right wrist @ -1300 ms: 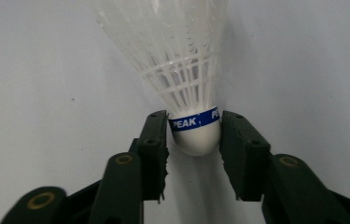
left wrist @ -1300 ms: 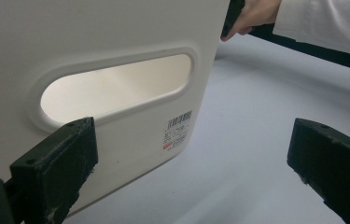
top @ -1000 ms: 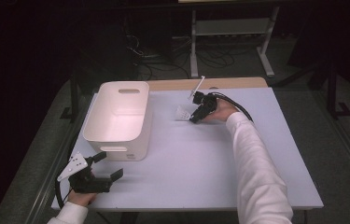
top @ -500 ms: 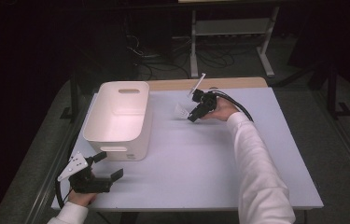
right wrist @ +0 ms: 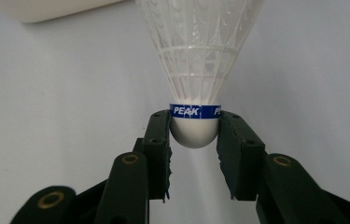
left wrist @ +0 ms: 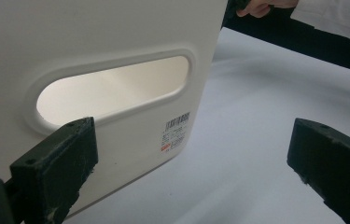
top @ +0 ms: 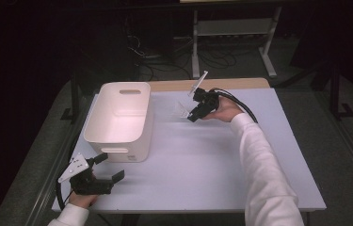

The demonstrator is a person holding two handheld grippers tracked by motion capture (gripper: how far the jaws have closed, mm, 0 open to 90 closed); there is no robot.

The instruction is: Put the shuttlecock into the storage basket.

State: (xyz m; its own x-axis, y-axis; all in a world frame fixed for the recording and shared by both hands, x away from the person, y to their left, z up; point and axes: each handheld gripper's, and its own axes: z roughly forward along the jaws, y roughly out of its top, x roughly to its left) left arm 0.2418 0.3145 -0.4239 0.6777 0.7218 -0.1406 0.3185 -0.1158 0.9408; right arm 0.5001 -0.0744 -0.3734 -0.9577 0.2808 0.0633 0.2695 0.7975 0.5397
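Note:
A white plastic shuttlecock (right wrist: pixel 196 70) with a blue band marked PEAK is clamped by its round cork head between the jaws of my right gripper (right wrist: pixel 194 133). In the high view that right gripper (top: pixel 194 113) hangs above the far middle of the table with the shuttlecock (top: pixel 182 109) pointing left toward a white bin (top: pixel 120 117). My left gripper (top: pixel 108 167) rests at the near left corner, open and holding nothing. In the left gripper view its jaws stand wide apart, and the bin's end wall (left wrist: pixel 116 56) with a handle slot lies right in front.
The pale table (top: pixel 202 165) has bare room between the bin and the right arm's white sleeve (top: pixel 259 160). A wooden strip (top: pixel 212 84) borders the far edge. Behind it stand a white stand (top: pixel 230 33) and cables on a dark floor.
My right gripper has lifted a little off the table with the shuttlecock still in its grip. The left gripper has kept still.

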